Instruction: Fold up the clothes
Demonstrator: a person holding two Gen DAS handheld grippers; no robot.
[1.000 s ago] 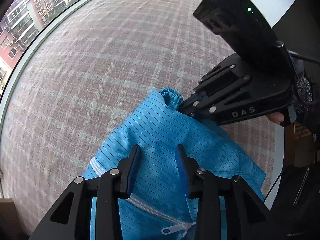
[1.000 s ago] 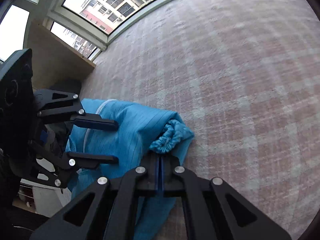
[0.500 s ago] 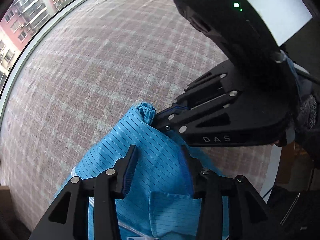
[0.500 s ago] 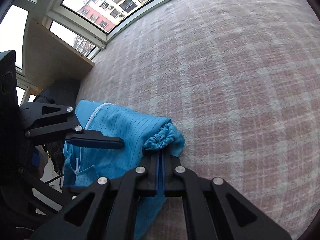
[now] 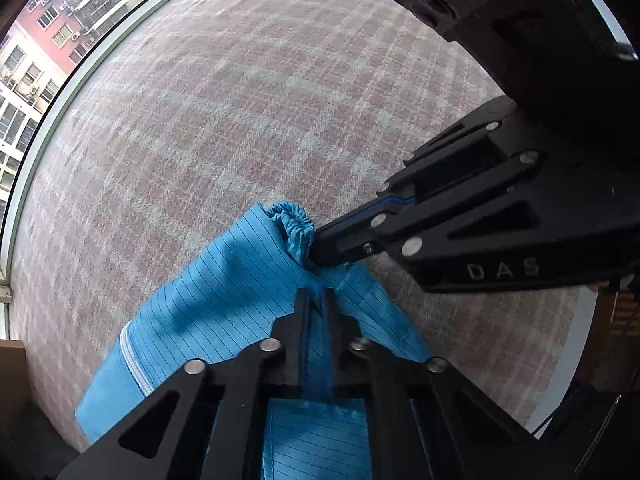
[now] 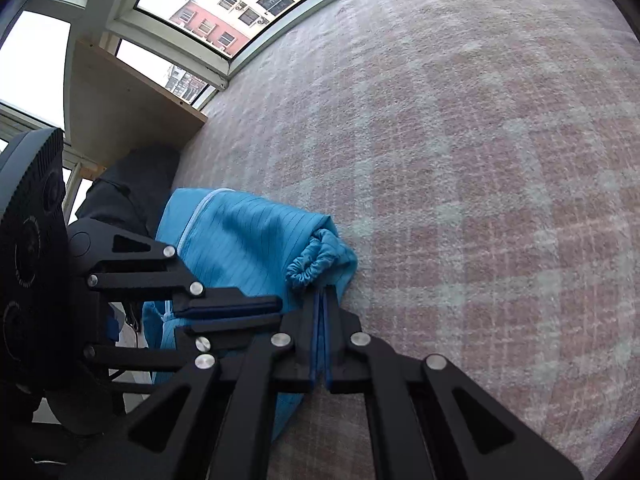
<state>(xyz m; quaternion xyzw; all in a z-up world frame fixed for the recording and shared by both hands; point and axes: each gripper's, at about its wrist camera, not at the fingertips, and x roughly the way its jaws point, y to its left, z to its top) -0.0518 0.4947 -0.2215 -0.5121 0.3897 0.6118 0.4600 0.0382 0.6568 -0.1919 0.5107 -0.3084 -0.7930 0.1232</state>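
Observation:
A blue pinstriped garment [image 5: 224, 300] with a white zipper [image 5: 134, 364] lies bunched on the pink checked cloth [image 5: 240, 120]. In the left wrist view my left gripper [image 5: 316, 296] is shut on a fold of the blue fabric just below the elastic cuff [image 5: 294, 228]. My right gripper [image 5: 316, 250] comes in from the right, shut on the fabric beside that cuff. From the right wrist, the right gripper [image 6: 322, 294] pinches the garment [image 6: 244, 240] under the cuff [image 6: 316, 256], and the left gripper [image 6: 278, 310] is shut on the cloth close to its left.
The checked cloth [image 6: 460, 160] covers a wide surface that runs to a window frame [image 6: 256, 54] with buildings outside. A wooden board [image 6: 132, 112] stands at the left. A dark garment [image 6: 132, 184] lies behind the blue one. Dark clothing shows at the lower right [image 5: 592, 420].
My left gripper went from open over the blue fabric to shut on a fold of it, moving closer to the cuff. The right gripper kept its grip and shifted slightly.

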